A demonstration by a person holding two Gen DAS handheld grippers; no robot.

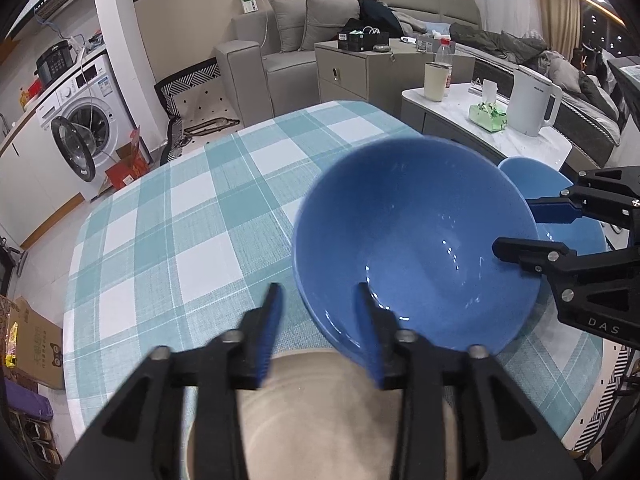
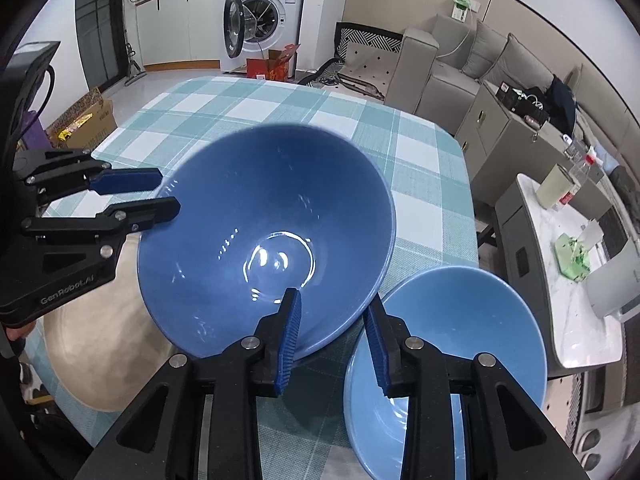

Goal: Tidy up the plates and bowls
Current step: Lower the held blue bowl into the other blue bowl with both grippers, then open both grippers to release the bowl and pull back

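Checked tablecloth [image 2: 280,104] bears glossy, deep blue bowl [image 2: 264,232].

Far tablecloth [image 2: 256,104] lies bare; near edge crowded by dark blue bowl [image 2: 264,224], light blue bowl [image 2: 460,320], beige plate [image 2: 100,344].

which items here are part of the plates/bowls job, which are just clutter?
Job items:
- dark blue bowl
- light blue bowl
- beige plate
- left gripper and right gripper, both open, straddling the dark bowl's rim

Just lying about:
- white kettle
- cream tumbler
- green tissue pack
- washing machine
- cardboard box
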